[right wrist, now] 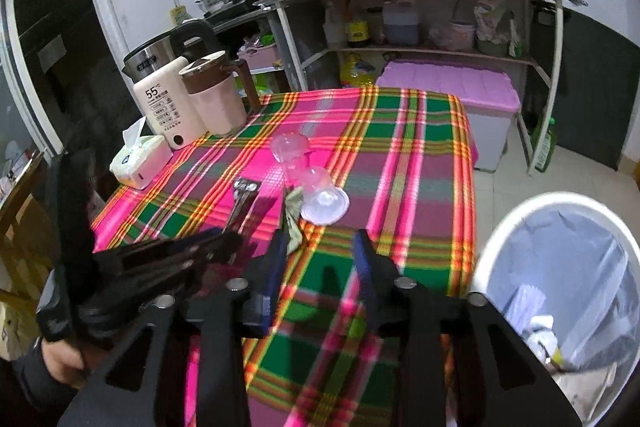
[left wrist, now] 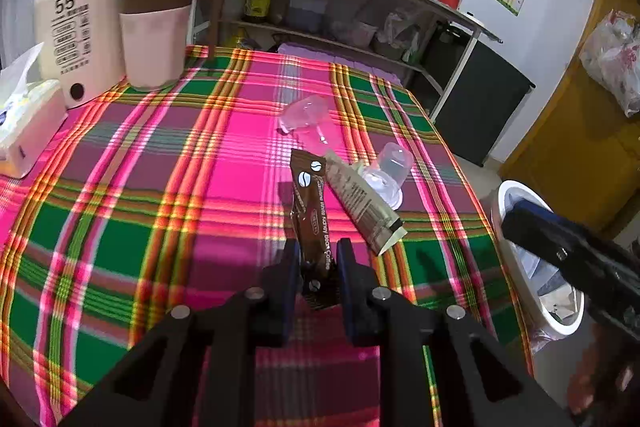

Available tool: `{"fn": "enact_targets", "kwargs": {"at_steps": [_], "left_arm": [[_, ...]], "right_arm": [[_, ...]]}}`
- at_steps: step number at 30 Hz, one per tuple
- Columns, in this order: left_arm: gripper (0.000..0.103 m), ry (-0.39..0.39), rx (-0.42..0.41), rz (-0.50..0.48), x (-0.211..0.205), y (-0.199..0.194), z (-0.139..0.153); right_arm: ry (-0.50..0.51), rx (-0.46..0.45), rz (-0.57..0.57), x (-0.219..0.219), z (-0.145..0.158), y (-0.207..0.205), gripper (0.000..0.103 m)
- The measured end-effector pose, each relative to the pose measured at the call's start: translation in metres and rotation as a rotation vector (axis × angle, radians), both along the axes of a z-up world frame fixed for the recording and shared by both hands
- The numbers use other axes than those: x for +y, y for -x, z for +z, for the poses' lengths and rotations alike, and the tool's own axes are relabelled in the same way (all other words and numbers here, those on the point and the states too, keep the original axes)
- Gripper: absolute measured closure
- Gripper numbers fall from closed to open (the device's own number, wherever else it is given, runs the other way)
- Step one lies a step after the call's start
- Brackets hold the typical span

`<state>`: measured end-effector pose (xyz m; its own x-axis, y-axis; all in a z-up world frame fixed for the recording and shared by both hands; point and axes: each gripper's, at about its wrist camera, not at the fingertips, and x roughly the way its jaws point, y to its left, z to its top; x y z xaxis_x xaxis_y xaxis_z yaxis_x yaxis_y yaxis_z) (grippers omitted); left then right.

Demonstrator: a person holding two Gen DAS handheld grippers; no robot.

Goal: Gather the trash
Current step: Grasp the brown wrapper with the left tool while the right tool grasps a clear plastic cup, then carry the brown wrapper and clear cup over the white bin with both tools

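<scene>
My left gripper (left wrist: 318, 259) is shut on the near end of a brown coffee sachet (left wrist: 310, 203) that lies on the plaid tablecloth (left wrist: 160, 187). A beige sachet (left wrist: 362, 205) lies just right of it, against a clear plastic cup (left wrist: 390, 171) on its side. A second clear cup (left wrist: 304, 115) lies farther back. In the right wrist view my right gripper (right wrist: 320, 243) stands open above the cloth near the table's front edge, nothing between its fingers. The cups (right wrist: 324, 201) and the beige sachet (right wrist: 294, 211) lie just beyond it. The left gripper (right wrist: 216, 243) holds the brown sachet (right wrist: 244, 195) at the left.
A white-rimmed bin (right wrist: 500, 227) with a pale liner and some trash stands on the floor off the table's right edge. A kettle (left wrist: 80, 27), a pink jug (left wrist: 156, 39) and a tissue box (left wrist: 28, 123) crowd the back left corner. Shelves stand behind the table.
</scene>
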<state>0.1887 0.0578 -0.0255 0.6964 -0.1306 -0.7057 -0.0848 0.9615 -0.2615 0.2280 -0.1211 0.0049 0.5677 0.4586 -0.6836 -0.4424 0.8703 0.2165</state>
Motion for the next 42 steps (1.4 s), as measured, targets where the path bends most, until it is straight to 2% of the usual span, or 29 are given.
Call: {"fn": "enact_targets", "kwargs": {"at_steps": [9,21,22,24,32,42], "left_arm": [[0.083,0.031,0.0,0.022,0.024,0.012,-0.005],[0.083,0.06,0.002,0.025,0.036,0.013,-0.012],[0.083,0.061,0.001,0.024,0.035,0.013,-0.012],[0.083,0.06,0.0,0.022,0.035,0.013,-0.012],[0.083,0.048,-0.013,0.015,0.03,0.018,-0.006],[0.083,0.016,-0.051,-0.03,0.008,0.038,0.013]], "right_arm": [[0.054,0.004,0.02,0.031,-0.011,-0.036,0.062],[0.106,0.061,0.01,0.055,-0.036,-0.075,0.062],[0.1,0.065,0.01,0.054,-0.037,-0.077,0.065],[0.098,0.063,0.009,0.054,-0.037,-0.077,0.072],[0.077,0.029,-0.011,0.043,-0.024,-0.068,0.072],[0.017,-0.008,-0.038,0.014,0.001,-0.026,0.072]]}}
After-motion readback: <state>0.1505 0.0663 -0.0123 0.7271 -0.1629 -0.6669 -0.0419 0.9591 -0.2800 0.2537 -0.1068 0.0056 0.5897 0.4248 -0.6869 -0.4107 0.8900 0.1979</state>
